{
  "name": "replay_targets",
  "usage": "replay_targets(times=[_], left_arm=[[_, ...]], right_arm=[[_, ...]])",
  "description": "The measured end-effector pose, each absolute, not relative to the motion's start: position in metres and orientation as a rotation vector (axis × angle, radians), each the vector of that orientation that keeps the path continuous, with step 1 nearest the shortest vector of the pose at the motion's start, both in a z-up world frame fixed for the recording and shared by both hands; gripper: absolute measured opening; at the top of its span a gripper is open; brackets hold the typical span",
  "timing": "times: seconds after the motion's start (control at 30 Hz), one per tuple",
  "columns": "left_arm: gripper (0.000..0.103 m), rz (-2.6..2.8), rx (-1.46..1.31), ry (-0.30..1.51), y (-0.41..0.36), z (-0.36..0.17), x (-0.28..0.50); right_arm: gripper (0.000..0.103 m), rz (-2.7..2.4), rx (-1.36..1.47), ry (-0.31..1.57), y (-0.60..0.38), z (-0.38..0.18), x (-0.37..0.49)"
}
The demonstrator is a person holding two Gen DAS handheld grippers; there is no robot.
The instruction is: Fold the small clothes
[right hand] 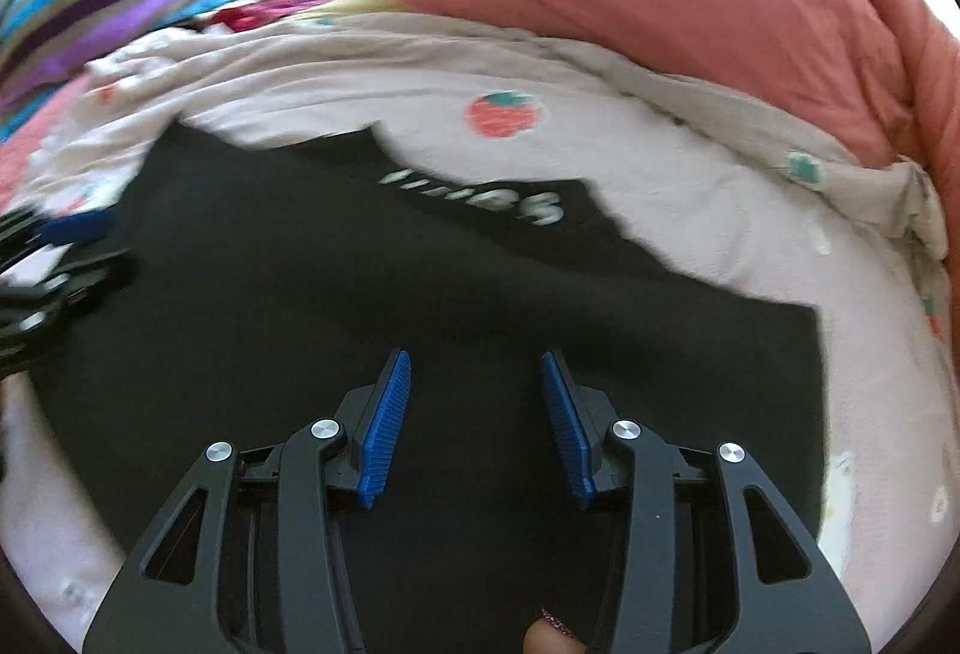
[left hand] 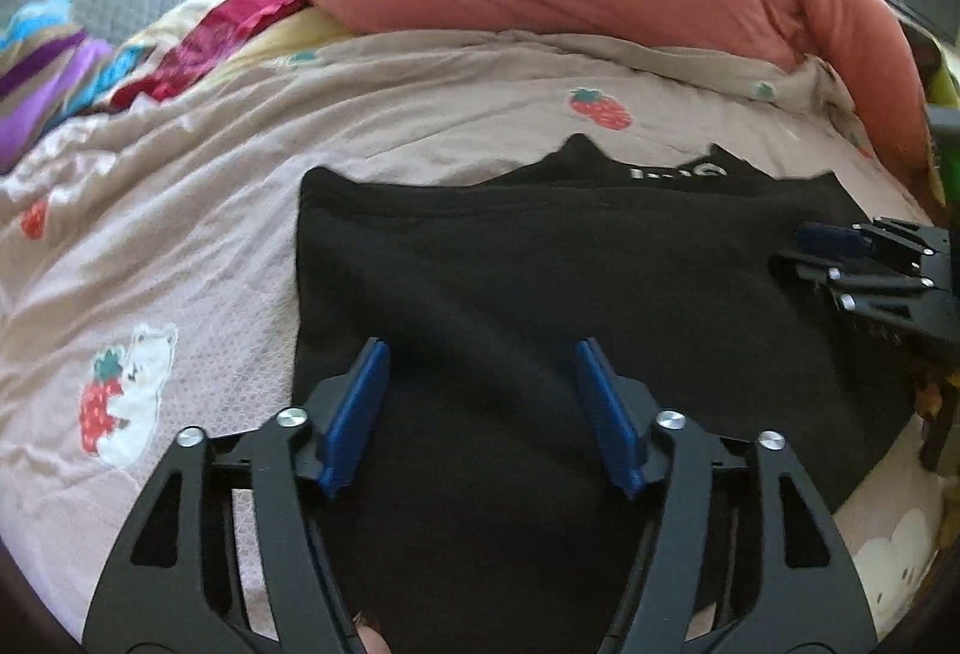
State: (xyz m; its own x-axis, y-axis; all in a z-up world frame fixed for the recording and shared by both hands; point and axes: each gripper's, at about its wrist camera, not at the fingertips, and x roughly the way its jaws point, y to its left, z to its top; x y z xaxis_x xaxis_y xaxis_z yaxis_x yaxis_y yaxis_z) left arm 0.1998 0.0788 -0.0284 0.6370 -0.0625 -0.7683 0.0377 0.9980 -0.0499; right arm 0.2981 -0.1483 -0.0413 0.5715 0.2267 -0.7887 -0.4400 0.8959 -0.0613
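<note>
On the strawberry-print pinkish bedsheet (left hand: 198,234) lies the folded black cotton garment (left hand: 510,294); white lettering at twelve o'clock, perhaps "…ES", is blurred; left gripper (left hand: 480,354) and right gripper (right hand: 477,363) gape over it, empty.

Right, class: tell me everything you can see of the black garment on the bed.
The black garment is matte, soft-looking fabric, lying flat on the strawberry-print bedcover. One layer is folded over another, so the far edge steps unevenly, with white lettering showing there, too blurred to read. Faint creases cross it. The left gripper and right gripper hover over it with jaws apart, gripping nothing.
</note>
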Motion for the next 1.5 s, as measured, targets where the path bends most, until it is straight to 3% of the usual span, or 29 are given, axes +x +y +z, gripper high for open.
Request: replay_targets(times=[0.03,0.23,0.33,0.63,0.7,0.8,1.07,1.17,1.5], left_arm=[[0.059,-0.057,-0.054,0.881,0.084,-0.029,0.201],[0.063,-0.035,-0.077,0.886,0.092,-0.029,0.203],[0.064,-0.028,-0.077,0.888,0.093,-0.028,0.202],[0.073,-0.058,-0.069,0.872,0.086,-0.01,0.193],[0.077,-0.065,-0.062,0.868,0.083,-0.006,0.191],[0.08,-0.083,-0.068,0.864,0.08,-0.001,0.187],[0.089,-0.091,-0.053,0.843,0.074,0.008,0.173],[0.091,-0.094,-0.049,0.833,0.074,0.012,0.166],[0.093,-0.109,-0.017,0.844,0.064,0.005,0.147]], right_arm=[[0.051,0.395,-0.222,0.9,-0.156,-0.044,0.307],[0.051,0.323,-0.143,0.914,-0.186,-0.045,0.319],[0.042,0.29,-0.097,0.918,-0.203,-0.044,0.321],[0.043,0.257,-0.088,0.896,-0.22,-0.032,0.305],[0.055,0.239,-0.088,0.886,-0.222,-0.028,0.299],[0.058,0.247,-0.065,0.87,-0.228,-0.02,0.287],[0.081,0.252,-0.01,0.825,-0.238,-0.004,0.256],[0.087,0.252,0.005,0.814,-0.239,0.001,0.245],[0.091,0.307,-0.008,0.816,-0.227,0.003,0.209]])
